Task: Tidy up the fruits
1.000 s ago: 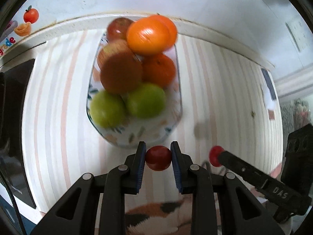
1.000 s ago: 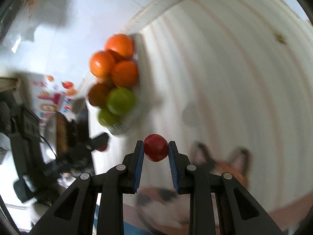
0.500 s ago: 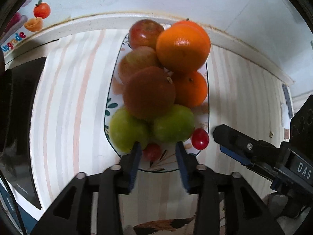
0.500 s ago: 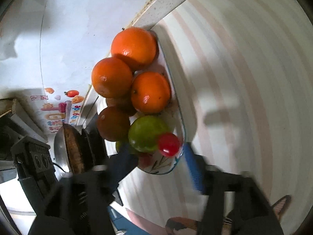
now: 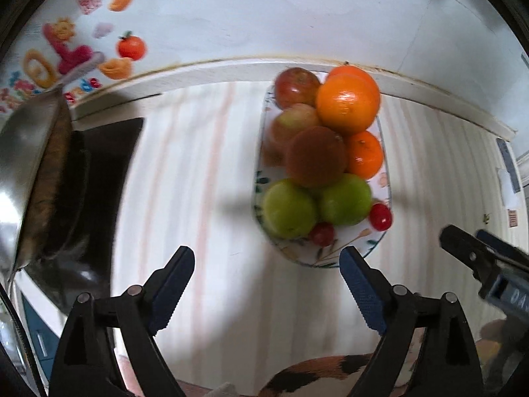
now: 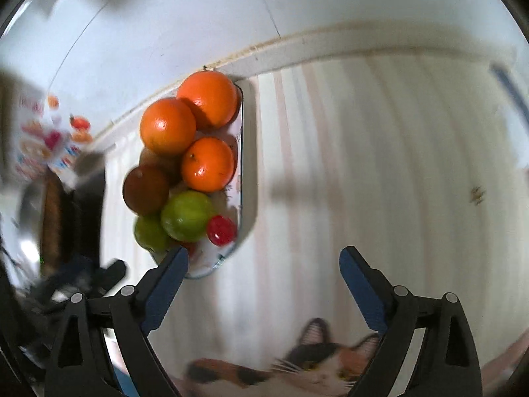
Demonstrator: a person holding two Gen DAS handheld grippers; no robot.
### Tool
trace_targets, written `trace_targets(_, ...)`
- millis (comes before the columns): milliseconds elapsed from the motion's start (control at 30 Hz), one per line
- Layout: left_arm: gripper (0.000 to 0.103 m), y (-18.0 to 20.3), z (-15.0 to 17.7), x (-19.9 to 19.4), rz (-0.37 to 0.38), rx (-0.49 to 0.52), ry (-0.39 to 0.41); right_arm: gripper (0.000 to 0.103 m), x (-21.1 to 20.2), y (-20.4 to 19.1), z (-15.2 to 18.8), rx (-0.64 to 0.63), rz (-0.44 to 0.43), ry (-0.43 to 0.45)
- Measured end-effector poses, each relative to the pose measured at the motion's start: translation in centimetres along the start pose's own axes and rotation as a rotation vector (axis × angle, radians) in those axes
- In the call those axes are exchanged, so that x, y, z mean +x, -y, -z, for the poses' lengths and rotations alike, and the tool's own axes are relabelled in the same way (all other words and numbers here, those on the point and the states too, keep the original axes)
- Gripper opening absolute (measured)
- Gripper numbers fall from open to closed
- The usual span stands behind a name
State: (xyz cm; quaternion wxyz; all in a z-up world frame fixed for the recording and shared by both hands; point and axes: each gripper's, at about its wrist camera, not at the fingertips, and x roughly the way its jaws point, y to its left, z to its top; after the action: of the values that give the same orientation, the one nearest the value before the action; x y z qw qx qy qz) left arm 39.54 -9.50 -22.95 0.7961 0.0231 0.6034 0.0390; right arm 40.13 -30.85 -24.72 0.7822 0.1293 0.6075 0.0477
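Note:
An oval flowered plate (image 5: 334,258) holds oranges (image 5: 347,102), apples (image 5: 296,87), a brown fruit (image 5: 315,155) and two green fruits (image 5: 289,211). Two small red fruits (image 5: 322,233) (image 5: 380,216) lie at its near end. My left gripper (image 5: 264,263) hovers just short of the plate, its jaws opening with nothing between them. In the right wrist view the plate (image 6: 211,259) is at the left, and one red fruit (image 6: 221,230) lies beside a green one (image 6: 186,215). My right gripper (image 6: 263,261) is also opening and holds nothing. It shows in the left view as the right gripper (image 5: 463,248).
A metal wok (image 5: 29,165) sits on a black cooktop (image 5: 109,152) to the left of the plate. A raised white ledge (image 5: 198,72) and a wall with fruit stickers (image 5: 130,48) close the back. A cat picture (image 6: 314,364) lies at the near edge of the striped counter (image 5: 198,182).
Both grippers went from shut on a small red fruit to open. Each fruit now lies on the plate's near end. Both grippers have drawn back from the plate.

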Motion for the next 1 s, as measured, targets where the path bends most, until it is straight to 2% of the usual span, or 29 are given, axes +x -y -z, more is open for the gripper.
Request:
trace_targets(67, 0.090, -0.5, 0.6, -0.8, -0.023, -0.014, 0.016, 0.097, -1.0, -1.1, 0.7, -0.057, 0.084, 0.032)
trace_targets(133, 0.090, -0.9, 1.0, -1.7, -0.032, -0.030, 0.032, 0.097, -2.0, -2.0, 1.3, -0.089, 0.115, 0.049)
trace_targets(233, 0.090, -1.5, 1.7, -3.5, -0.042, -0.043, 0.071, 0.097, -3.6, -2.7, 1.9, -0.106, 0.108, 0.075)
trace_targets(533, 0.090, -2.8, 4.4, -9.9, -0.005, -0.062, 0.185, 0.097, -10.8, -4.5, 5.2, -0.128, 0.107, 0.194)
trace_targets(667, 0.090, -3.3, 7.0, -13.9, 0.011, -0.033, 0.253, 0.097, -14.9, -5.2, 8.1, -0.123, 0.105, 0.249)
trace_targets(1000, 0.090, -5.6, 15.9, -22.9, 0.065, 0.028, 0.358, 0.097, -25.8, -7.8, 19.7, -0.112, 0.137, 0.394)
